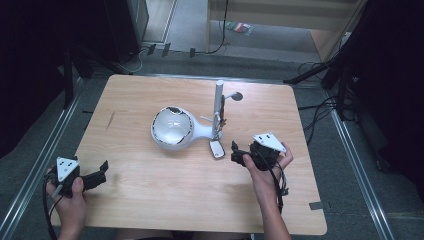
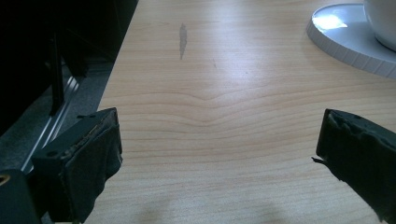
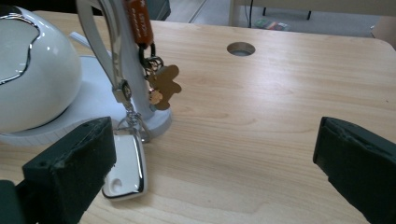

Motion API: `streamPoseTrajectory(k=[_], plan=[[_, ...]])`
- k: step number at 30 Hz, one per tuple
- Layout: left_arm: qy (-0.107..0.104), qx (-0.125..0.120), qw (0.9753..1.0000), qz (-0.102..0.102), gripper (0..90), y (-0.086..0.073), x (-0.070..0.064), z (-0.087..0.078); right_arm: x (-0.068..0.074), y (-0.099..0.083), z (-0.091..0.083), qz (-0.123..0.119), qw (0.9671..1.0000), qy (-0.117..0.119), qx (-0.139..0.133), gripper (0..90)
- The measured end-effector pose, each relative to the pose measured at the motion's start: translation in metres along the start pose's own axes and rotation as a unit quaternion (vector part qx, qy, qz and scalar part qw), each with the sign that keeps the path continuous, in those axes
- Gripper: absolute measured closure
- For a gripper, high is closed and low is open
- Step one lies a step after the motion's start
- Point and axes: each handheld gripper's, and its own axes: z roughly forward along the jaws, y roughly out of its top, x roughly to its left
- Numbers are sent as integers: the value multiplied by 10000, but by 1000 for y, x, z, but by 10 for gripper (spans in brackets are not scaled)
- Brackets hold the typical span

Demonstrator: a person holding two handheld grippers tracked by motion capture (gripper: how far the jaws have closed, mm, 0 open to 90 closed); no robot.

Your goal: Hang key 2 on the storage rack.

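right tongs wide open, hovering just right of the white key fob lying flat at the stand foot, long axis toward the tabletop's near edge. left tongs open, well apart.

Key fob left of right gripper

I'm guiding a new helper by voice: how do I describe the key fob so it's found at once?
Start at the white dome-shaped stand in the middle of the table, then go to its upright post. The key fob lies flat at the post's foot, chained to it: white, chrome-edged, unlike the brown bear charm hanging above.
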Motion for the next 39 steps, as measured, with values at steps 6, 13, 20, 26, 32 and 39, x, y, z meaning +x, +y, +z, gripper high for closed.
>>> streamPoseTrajectory(k=[6,13,20,26,32,39], plan=[[-34,-38,10000,-2,3,0,0,-1,-13,-8,-6,59,9999,-70,53,0],[-62,0,10000,30,3,0,0,0,-29,-15,-17,98,9998,-181,16,0],[-56,57,10000,-6,3,0,1,1,-45,-25,-29,141,9994,-308,44,0],[-214,-24,9995,-228,3,0,6,0,-57,-32,-39,183,9989,-427,71,0],[-215,-54,9997,-136,4,-1,4,-1,-71,-41,-48,214,9981,-564,91,0],[-166,-77,9995,-240,4,-1,5,-1,-87,-54,-58,357,9982,-474,61,0]])
